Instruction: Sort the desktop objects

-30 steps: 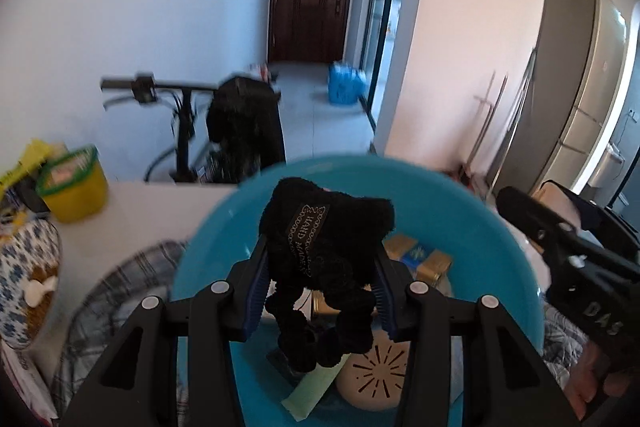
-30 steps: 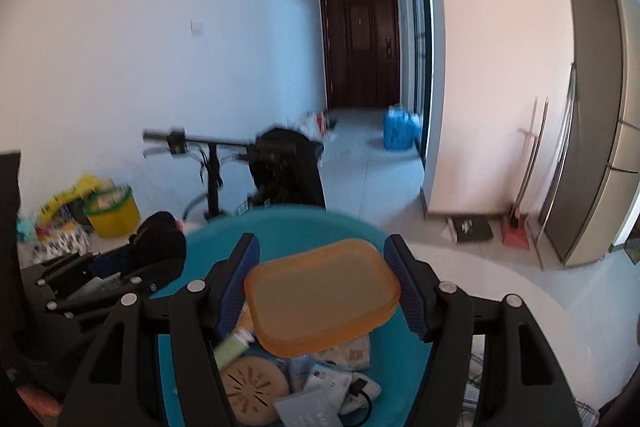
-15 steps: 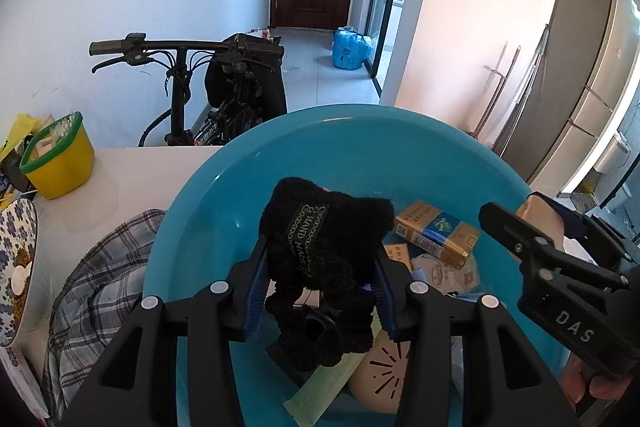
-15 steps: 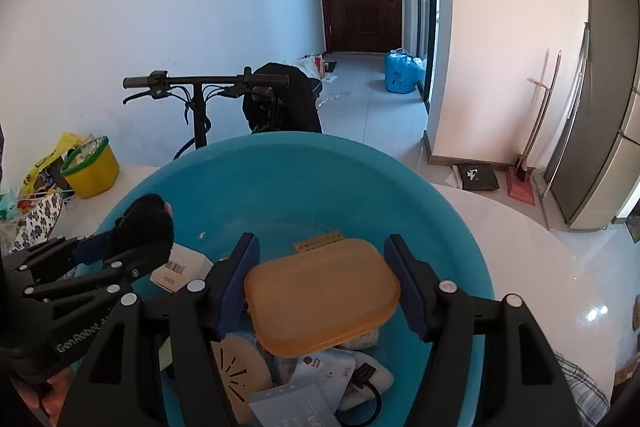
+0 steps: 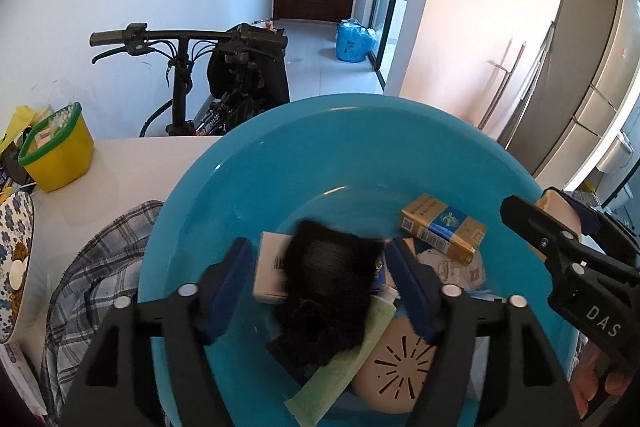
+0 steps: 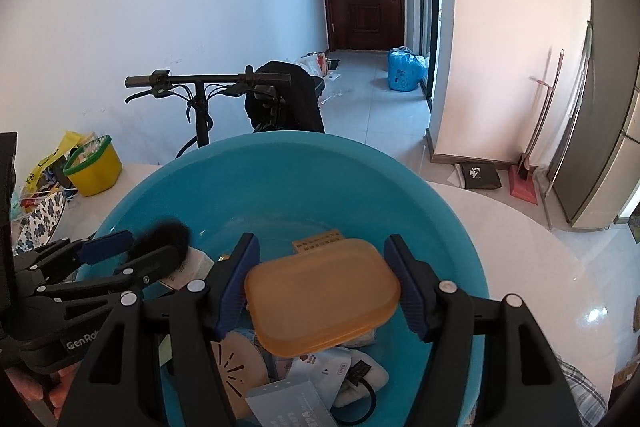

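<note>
Left tool over the blue basin, jaws just spreading wide, and the black fuzzy glove sits blurred between the pads, free of both, above the clutter inside. Right tool clamps the orange lid over the same basin on the white tabletop.
</note>
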